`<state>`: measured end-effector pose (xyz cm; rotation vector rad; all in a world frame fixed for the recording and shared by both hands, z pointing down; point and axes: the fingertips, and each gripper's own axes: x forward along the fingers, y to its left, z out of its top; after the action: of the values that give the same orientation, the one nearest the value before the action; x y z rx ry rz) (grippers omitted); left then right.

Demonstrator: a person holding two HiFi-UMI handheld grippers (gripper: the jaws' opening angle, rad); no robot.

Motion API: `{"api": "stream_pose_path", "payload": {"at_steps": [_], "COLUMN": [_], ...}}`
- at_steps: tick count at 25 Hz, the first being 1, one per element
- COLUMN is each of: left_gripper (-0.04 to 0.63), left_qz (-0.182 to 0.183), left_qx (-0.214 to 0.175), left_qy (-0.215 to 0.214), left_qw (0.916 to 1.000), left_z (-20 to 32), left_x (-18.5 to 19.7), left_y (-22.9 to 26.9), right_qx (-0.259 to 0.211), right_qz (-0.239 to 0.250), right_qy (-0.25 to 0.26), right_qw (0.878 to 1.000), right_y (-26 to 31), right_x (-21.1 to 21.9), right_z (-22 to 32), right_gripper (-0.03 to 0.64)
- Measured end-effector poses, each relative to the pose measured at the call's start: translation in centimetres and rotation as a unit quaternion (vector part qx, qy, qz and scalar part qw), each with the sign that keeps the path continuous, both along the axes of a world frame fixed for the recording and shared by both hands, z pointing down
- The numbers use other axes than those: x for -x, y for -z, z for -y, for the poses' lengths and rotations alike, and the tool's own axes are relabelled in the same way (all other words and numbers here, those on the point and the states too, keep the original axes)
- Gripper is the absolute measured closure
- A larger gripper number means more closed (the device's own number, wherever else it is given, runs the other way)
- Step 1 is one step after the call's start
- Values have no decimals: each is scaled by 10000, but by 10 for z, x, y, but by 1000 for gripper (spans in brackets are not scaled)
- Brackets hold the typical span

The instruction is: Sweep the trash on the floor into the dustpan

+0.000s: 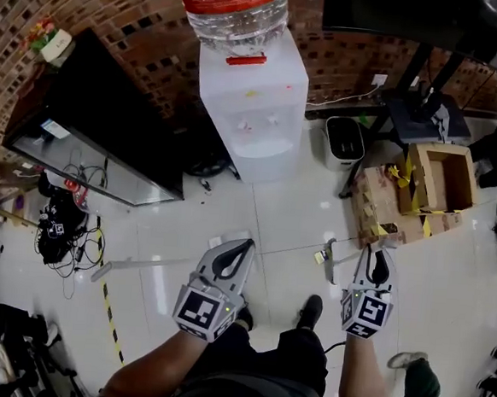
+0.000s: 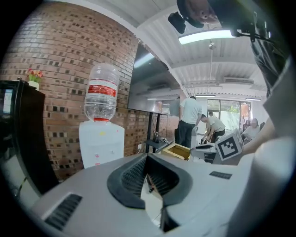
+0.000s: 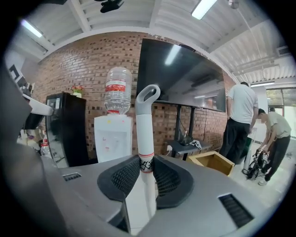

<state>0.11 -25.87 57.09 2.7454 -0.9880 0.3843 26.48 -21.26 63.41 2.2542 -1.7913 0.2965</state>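
Observation:
My right gripper [image 1: 379, 257] [image 3: 145, 170] is shut on a white handle [image 3: 145, 125] with a loop at its top, which stands upright between the jaws. In the head view this handle runs down to a small grey end piece [image 1: 330, 261] on the pale tiled floor. My left gripper [image 1: 245, 247] [image 2: 149, 172] hangs above the floor with its tips together and nothing between them. A long white stick [image 1: 136, 266] lies on the floor to its left. Yellow scraps [image 1: 398, 174] lie on flattened cardboard, and one small yellow bit [image 1: 319, 257] sits by the grey end piece.
A water dispenser [image 1: 253, 91] stands against the brick wall, a black cabinet [image 1: 100, 126] to its left. A white bin [image 1: 344, 143], a TV stand and an open cardboard box [image 1: 443, 179] are at the right. Cables [image 1: 58, 221] lie at the left. Two people [image 3: 238, 122] stand beyond.

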Motion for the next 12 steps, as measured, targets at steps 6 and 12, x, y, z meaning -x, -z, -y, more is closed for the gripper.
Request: {"api": "stream_pose_path", "payload": {"at_steps": [6,12], "left_gripper": [583,583], "left_qz": [-48,-136], "left_qx": [58,114], "left_qy": [125,230], "left_qw": [9999,9996], "left_z": [19,25], "left_x": [89,148], "left_y": [4,3], "right_qx": [75,108], "right_qz": [152,327], "right_qy": [-280,-153], "right_qw": [9995,9993], "right_y": [-5,-4], "right_x": [73,147], "right_z": [37,64], "right_gripper": [514,511]}}
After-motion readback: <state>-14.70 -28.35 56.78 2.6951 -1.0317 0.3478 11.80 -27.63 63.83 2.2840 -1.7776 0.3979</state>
